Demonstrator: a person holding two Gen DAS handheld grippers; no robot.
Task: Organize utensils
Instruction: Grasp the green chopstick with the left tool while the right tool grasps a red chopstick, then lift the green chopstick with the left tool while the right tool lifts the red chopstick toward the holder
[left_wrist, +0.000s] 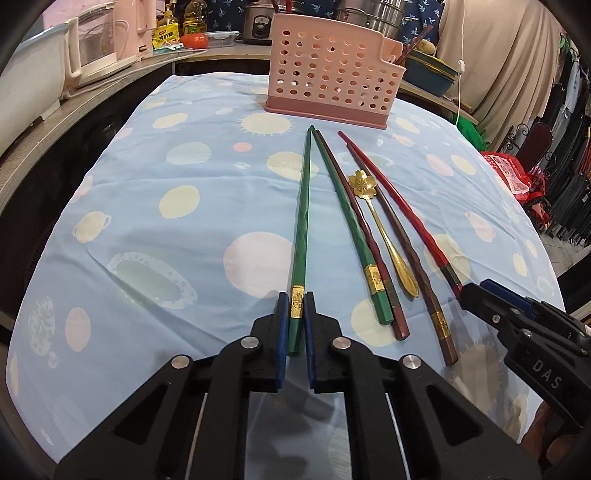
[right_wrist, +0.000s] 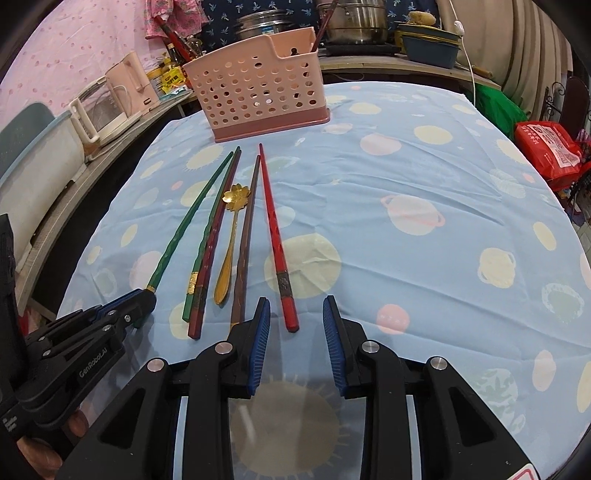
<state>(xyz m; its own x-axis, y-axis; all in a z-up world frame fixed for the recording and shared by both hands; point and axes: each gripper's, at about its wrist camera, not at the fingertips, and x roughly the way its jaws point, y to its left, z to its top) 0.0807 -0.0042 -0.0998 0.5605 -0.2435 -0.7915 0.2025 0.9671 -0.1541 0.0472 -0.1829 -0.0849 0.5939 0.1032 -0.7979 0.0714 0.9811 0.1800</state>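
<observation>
My left gripper (left_wrist: 296, 299) is shut on the thick end of a green chopstick (left_wrist: 302, 225), which lies on the table; it also shows in the right wrist view (right_wrist: 184, 225). My right gripper (right_wrist: 295, 306) is open, its jaws on either side of the end of a red chopstick (right_wrist: 273, 236). Between them lie a second green chopstick (left_wrist: 347, 225), two dark brown-red chopsticks (left_wrist: 406, 251) and a gold flower-shaped spoon (left_wrist: 380, 229). A pink perforated utensil holder (left_wrist: 328, 70) stands upright at the far side.
The table is covered by a light blue cloth (left_wrist: 166, 221) with pale circles. A counter to the left holds a kettle (left_wrist: 92, 44) and bottles. Pots stand behind the holder. A red bag (right_wrist: 546, 147) sits off the table's right edge.
</observation>
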